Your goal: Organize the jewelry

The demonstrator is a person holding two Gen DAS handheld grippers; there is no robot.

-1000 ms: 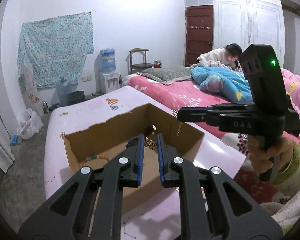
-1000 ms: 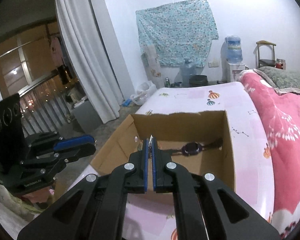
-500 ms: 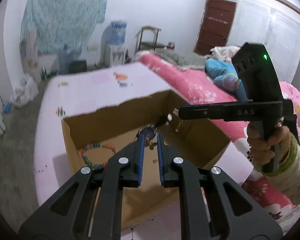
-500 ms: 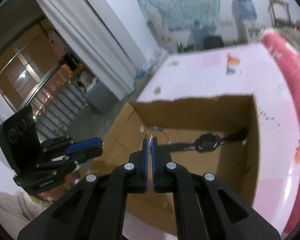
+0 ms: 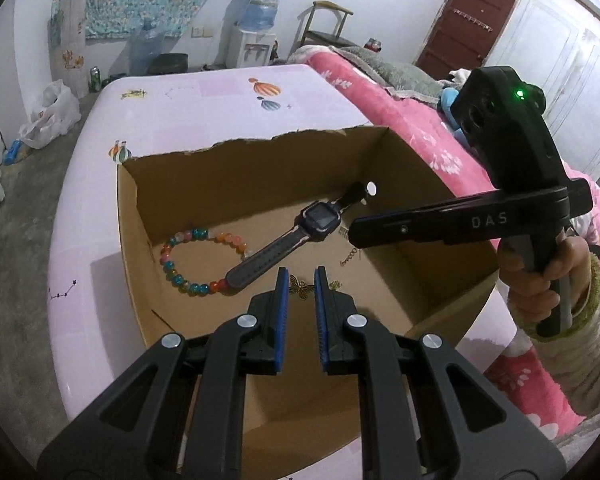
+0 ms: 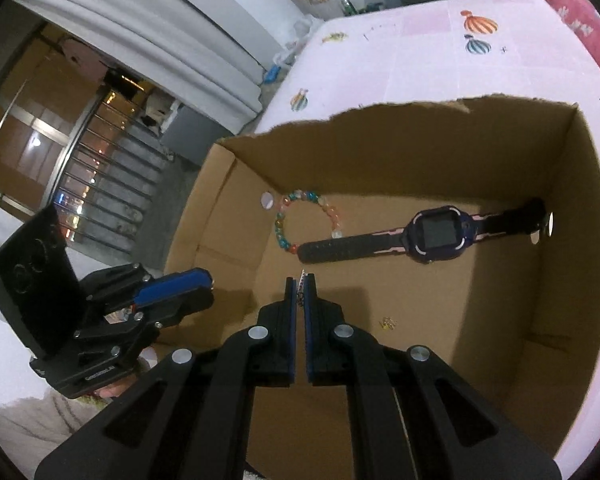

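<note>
Progress looks partial, with both claws at work over an open cardboard box (image 5: 260, 168) that sits on a pink bed. Two pieces already lie on the box floor: a beaded bracelet (image 5: 188, 258) at centre left of the left wrist view and a dark smartwatch (image 5: 296, 236) stretched diagonally across the middle, its strap end touching the beads. The left claw (image 5: 299, 286) at lower centre has its blue pads drawn near together on a small gold butterfly charm (image 5: 300, 287), which shows in the narrow gap between them. The right claw (image 6: 300, 286) at lower centre of the right wrist view is pressed almost flat, nipping a thin chain (image 6: 300, 290) whose end peeks above the pads; in the left wrist view a short length of that chain dangles below its tip at centre right. A tiny gold bit (image 6: 388, 323) lies loose on the cardboard. Judging by this, two items are stowed and the held chain piece remains to be laid down and released.
</note>
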